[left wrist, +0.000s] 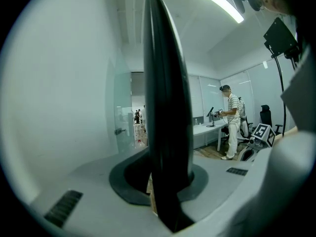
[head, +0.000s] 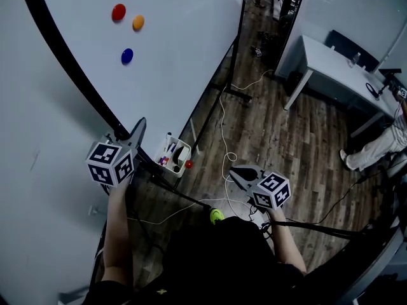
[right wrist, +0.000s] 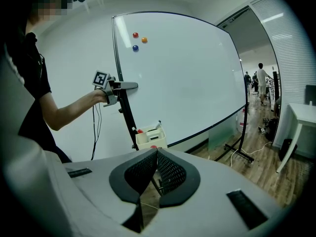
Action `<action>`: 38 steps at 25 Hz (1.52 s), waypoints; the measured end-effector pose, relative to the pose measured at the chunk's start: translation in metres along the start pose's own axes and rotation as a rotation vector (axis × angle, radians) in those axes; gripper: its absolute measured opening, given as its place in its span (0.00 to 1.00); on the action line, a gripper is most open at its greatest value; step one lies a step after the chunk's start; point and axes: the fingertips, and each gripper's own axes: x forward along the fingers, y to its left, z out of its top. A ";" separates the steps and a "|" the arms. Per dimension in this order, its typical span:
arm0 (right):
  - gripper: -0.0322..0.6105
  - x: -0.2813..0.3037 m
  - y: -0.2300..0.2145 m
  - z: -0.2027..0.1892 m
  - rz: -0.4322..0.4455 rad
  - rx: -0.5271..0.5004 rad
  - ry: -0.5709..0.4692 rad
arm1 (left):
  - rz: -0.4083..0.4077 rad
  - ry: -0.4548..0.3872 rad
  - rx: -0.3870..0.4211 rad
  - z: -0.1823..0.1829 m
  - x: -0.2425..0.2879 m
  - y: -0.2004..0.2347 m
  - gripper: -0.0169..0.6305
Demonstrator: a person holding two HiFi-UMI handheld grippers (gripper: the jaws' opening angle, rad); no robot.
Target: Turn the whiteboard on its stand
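Whiteboard [head: 184, 49] is seen upright on its stand, over a wooden floor [head: 280, 138]. One black foot of the stand [head: 236, 94] is noted at the far end of the board. The board's black frame [left wrist: 165, 98] is gripped at the near side edge by the left gripper [head: 135, 134]; in the left gripper view the frame runs up between the two jaws, which are closed only as far as the frame's thickness allows, one pad on each side of it. The right gripper [right wrist: 157, 154] is held well apart from the board, low and out over the floor; its jaws are closed tip to tip and nothing is held. Three round magnets are noted high on the board face: a red one [head: 118, 12], an orange one [head: 138, 22] just beside it, and a blue one [head: 127, 56] below them. A small white tray [head: 177, 155] with pens is fixed near the board's lower edge, close below the left gripper. A white cable [head: 222, 122] is trailed across the floor past the stand. A white table [head: 337, 65] is placed beyond the board, and a standing person [head: 381, 146] is partly seen at the right edge.
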 end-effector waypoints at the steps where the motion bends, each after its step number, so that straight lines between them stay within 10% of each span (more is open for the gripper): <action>1: 0.05 0.000 -0.003 -0.001 0.000 -0.003 0.002 | 0.001 -0.001 -0.001 -0.002 0.001 0.001 0.11; 38: 0.05 -0.019 -0.063 -0.024 -0.033 0.026 0.013 | 0.008 -0.015 0.019 -0.005 0.085 0.013 0.11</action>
